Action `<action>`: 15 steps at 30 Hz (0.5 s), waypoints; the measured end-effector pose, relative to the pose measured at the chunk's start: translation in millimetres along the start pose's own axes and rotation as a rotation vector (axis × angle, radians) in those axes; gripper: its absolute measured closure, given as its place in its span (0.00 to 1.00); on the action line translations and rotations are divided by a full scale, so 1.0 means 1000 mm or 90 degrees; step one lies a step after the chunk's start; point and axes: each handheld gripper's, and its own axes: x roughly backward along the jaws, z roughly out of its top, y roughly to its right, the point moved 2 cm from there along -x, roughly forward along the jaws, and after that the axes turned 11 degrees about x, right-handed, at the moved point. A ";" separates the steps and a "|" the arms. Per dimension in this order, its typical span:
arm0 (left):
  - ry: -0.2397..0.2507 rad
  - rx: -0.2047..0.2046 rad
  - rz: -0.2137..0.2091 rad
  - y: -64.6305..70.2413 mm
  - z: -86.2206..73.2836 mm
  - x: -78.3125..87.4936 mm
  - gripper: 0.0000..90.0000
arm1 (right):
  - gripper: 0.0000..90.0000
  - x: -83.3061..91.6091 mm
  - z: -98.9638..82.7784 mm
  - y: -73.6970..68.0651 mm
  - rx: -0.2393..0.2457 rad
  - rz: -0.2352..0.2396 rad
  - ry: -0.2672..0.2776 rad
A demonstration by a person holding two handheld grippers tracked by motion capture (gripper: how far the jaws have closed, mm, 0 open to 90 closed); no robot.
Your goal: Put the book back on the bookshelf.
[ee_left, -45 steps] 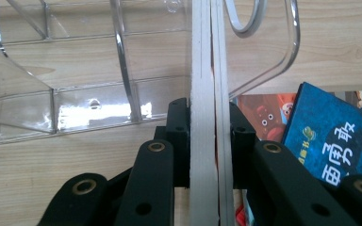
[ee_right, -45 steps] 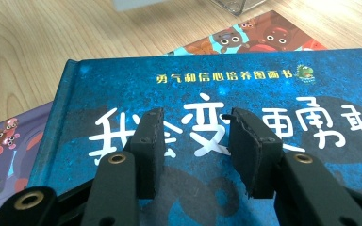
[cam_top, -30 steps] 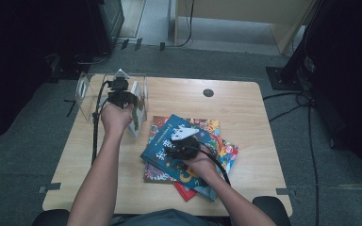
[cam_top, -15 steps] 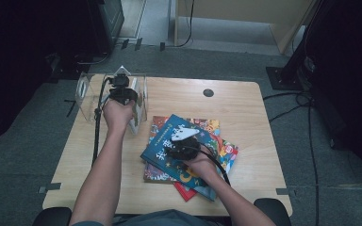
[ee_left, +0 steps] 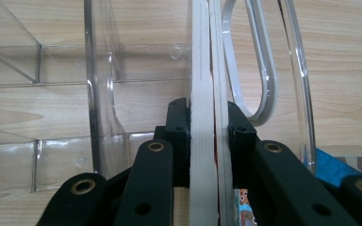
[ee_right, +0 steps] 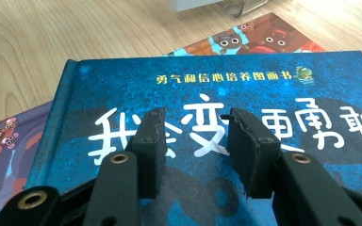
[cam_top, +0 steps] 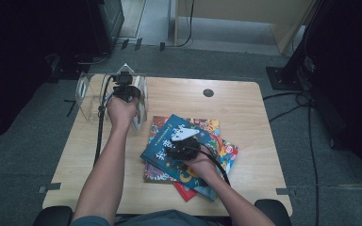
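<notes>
My left gripper (cam_top: 122,87) is at the clear acrylic book rack (cam_top: 87,92) on the table's far left. Its jaws are shut on a pale-edged book (ee_left: 202,70) that stands upright in the rack (ee_left: 99,94), beside a clear divider with a rounded cut-out. The same book's white edge (cam_top: 140,101) shows at the rack's right end. My right gripper (cam_top: 181,141) rests over a blue picture book (ee_right: 264,80) with white lettering. Its jaws stand open (ee_right: 195,127) with nothing between them. The blue book (cam_top: 162,147) tops a stack.
Under the blue book lie a colourful cartoon book (cam_top: 207,126) and a red one (cam_top: 184,190). The wooden table (cam_top: 245,108) has a dark cable hole (cam_top: 208,92) at the back. Cables trail from both grippers toward the person's arms.
</notes>
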 end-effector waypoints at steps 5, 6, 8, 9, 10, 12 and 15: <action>-0.006 -0.008 0.001 -0.001 0.000 -0.004 0.85 | 0.64 0.000 0.000 0.000 0.000 0.001 0.000; -0.006 -0.008 0.001 -0.001 0.000 -0.004 0.85 | 0.64 0.000 0.000 0.000 0.000 0.001 0.000; -0.007 -0.016 0.003 -0.001 -0.001 -0.005 0.85 | 0.64 0.000 0.000 0.001 0.001 0.001 0.001; -0.006 -0.017 0.003 -0.001 -0.001 -0.005 0.85 | 0.64 0.000 0.000 0.000 0.001 0.001 0.001; -0.006 -0.015 0.000 -0.001 0.000 -0.004 0.84 | 0.64 0.000 0.000 0.000 0.000 0.000 0.000; -0.003 -0.018 -0.003 -0.001 0.001 -0.002 0.84 | 0.64 0.000 0.000 0.001 -0.001 0.001 0.000; -0.004 -0.024 -0.003 -0.001 0.002 0.001 0.84 | 0.64 0.000 0.000 0.000 0.000 0.001 0.000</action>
